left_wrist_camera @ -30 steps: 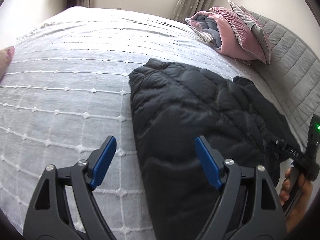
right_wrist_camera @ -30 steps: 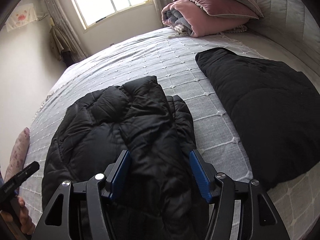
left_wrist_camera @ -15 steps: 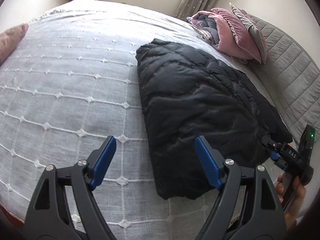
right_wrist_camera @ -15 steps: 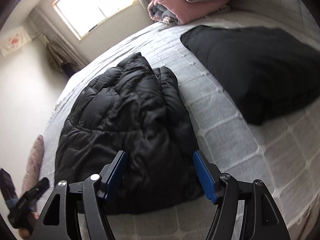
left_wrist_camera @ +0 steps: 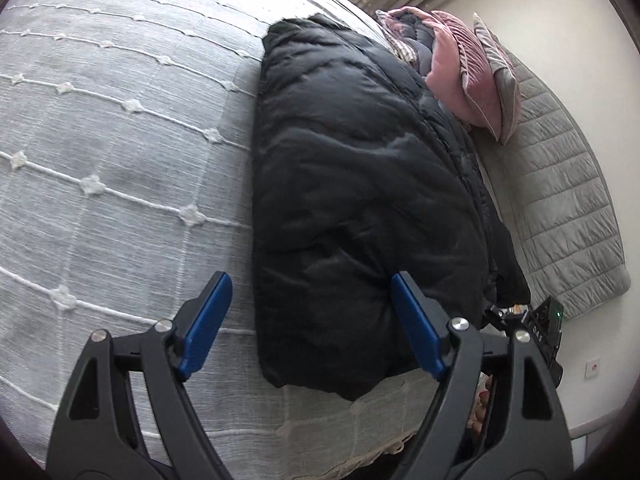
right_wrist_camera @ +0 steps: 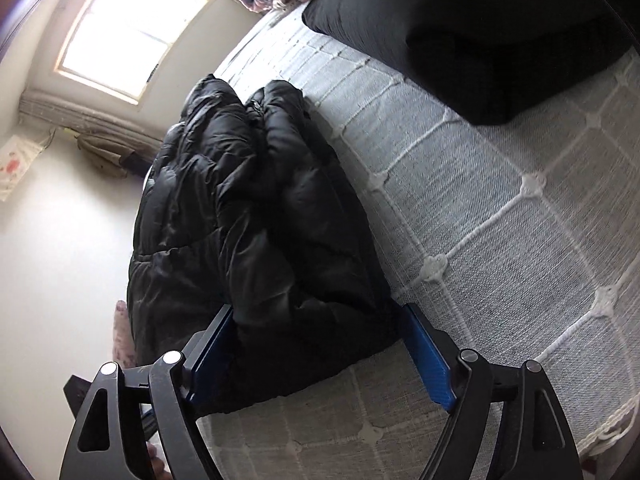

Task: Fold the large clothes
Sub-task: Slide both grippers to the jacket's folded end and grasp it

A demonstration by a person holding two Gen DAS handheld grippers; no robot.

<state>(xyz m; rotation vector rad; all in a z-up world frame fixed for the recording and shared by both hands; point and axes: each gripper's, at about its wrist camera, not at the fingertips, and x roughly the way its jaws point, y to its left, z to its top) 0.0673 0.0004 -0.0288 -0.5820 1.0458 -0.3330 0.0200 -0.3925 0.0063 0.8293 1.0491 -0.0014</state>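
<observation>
My right fingers (right_wrist_camera: 320,356) are opening astride the near edge of the black puffer jacket (right_wrist_camera: 256,216) on the bed (right_wrist_camera: 500,240), having dropped toward it; my left fingers (left_wrist_camera: 310,326) stay wide at that edge. Next fold pending.

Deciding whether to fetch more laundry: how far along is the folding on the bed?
Done: the puffer jacket lies folded in a compact bundle on the bedspread, with a second dark garment flat beyond it. In hand: nothing is gripped. The right gripper has its jaws opening with the jacket's near edge between them, and the left gripper is open. Left: perhaps some tidying; no unfolded clothes show.
</observation>
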